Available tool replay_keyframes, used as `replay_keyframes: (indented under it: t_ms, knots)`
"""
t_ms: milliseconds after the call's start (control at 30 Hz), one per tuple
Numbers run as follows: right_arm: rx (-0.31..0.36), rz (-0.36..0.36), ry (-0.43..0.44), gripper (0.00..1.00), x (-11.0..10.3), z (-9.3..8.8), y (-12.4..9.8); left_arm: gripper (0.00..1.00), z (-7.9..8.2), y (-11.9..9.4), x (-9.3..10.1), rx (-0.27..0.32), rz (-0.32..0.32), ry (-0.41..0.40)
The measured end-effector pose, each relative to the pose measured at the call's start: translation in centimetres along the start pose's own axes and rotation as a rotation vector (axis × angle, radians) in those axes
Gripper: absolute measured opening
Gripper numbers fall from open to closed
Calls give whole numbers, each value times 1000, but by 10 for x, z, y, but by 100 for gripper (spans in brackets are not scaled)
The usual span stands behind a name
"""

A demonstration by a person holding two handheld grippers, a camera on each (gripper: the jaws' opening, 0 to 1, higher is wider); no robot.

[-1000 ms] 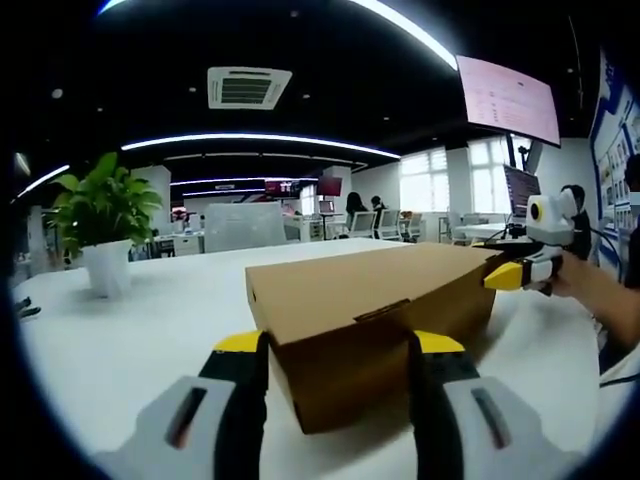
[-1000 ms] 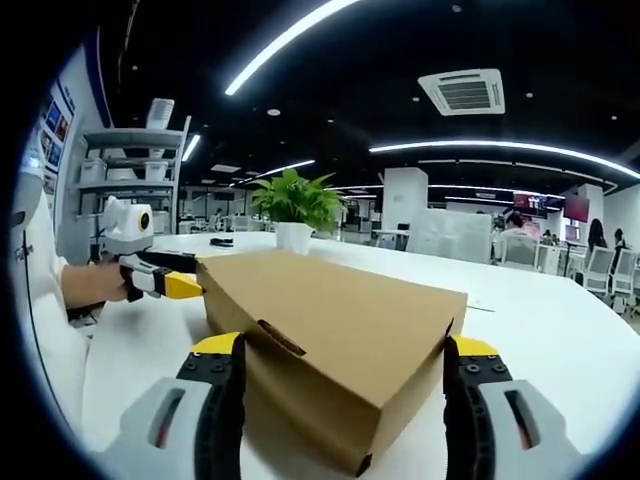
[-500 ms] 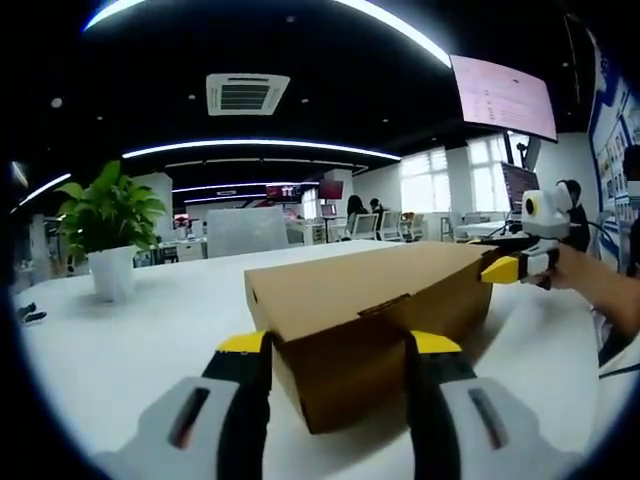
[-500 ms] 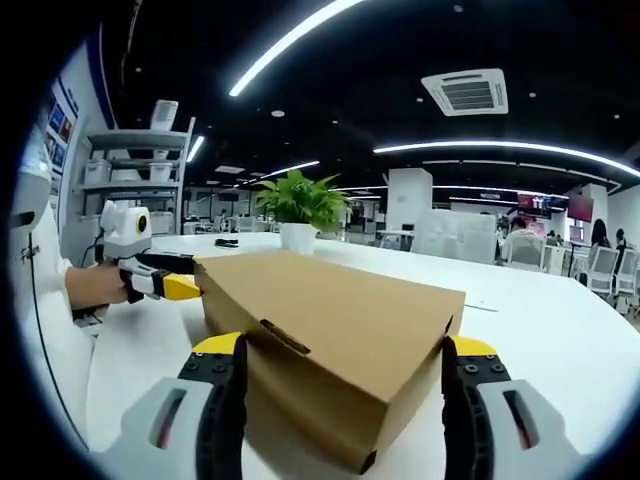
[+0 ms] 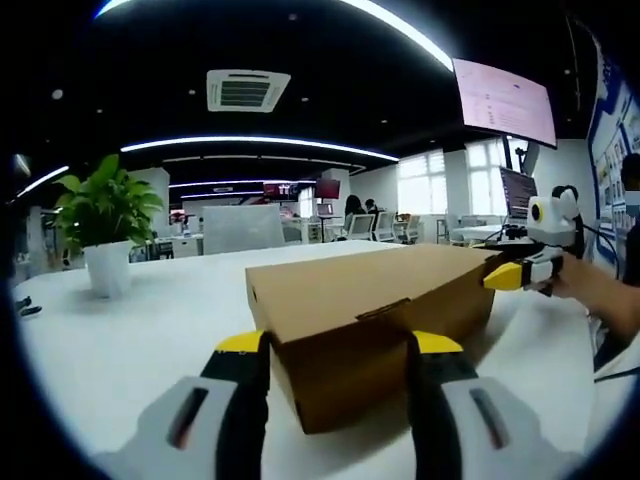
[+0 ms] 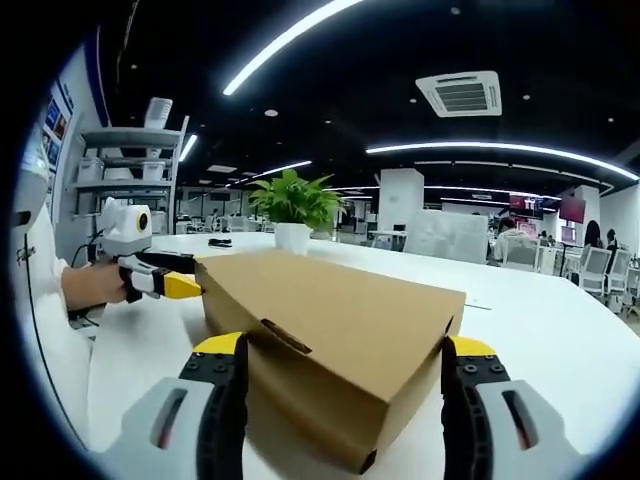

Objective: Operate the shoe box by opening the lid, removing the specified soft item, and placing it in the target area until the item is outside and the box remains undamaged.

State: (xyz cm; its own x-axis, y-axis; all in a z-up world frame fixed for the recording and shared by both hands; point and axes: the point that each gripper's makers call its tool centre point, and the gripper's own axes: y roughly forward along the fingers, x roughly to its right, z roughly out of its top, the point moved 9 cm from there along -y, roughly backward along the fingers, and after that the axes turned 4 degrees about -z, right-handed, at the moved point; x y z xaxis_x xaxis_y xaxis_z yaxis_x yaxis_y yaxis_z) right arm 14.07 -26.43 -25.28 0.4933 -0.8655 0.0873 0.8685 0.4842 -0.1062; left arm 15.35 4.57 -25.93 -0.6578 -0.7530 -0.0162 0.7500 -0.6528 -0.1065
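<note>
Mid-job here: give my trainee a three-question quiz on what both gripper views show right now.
1. True or false: the brown cardboard shoe box has its lid open.
2. What stands on the white table behind the box: A) potted green plant, B) lamp, C) kettle?
3. Fill in: both the left hand-held gripper and the right hand-held gripper have their jaws ____ at either end of the box.

Key: 1 false; 2 A; 3 open.

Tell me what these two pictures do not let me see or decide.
- Inside of the box: both views, closed lid hides it, so the soft item cannot be seen.
- Box's underside: hidden against the table.
- Writing on the wall screen: left gripper view, too small.
- Left tool and right tool: whether their jaws touch the box cannot be told.
</note>
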Motion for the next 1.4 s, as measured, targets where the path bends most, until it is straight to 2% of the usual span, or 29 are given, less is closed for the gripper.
replay_keyframes:
  t_ms: [567, 867, 933, 1000, 1067, 1167, 1233, 1267, 1300, 1333, 1400]
  knots:
    - [-15, 18, -10, 80, -7, 1, -7, 56, -2, -14, 7, 4, 7, 6]
    - [-27, 12, -35, 81, -9, 1, -7, 56, -1, -14, 5, -2, 1, 14]
    - [-31, 14, -37, 81, -9, 1, -8, 56, -1, -15, 6, -10, 5, 26]
    - [-29, 15, -36, 81, -10, 1, -8, 57, -2, -16, 8, -43, 3, 90]
    - [-23, 15, -37, 81, -11, 0, -9, 57, -2, -17, 8, -34, 5, 69]
    - [-23, 19, -36, 81, -11, 0, -9, 56, -1, -20, 8, 0, 10, -10]
    - [-22, 23, -37, 81, -11, 0, -9, 55, -2, -21, 9, -4, 12, 15]
    - [-20, 26, -38, 81, -10, 0, -9, 55, -2, -21, 6, -21, 0, 78]
    - [-37, 35, -60, 81, -8, 0, -9, 54, -3, -21, 4, -29, -9, 104]
    - [-46, 38, -60, 81, -7, 1, -8, 54, -3, -21, 2, -16, -12, 71]
    - [-67, 38, -71, 82, -7, 2, -6, 54, -6, -21, 2, 9, -13, 76]
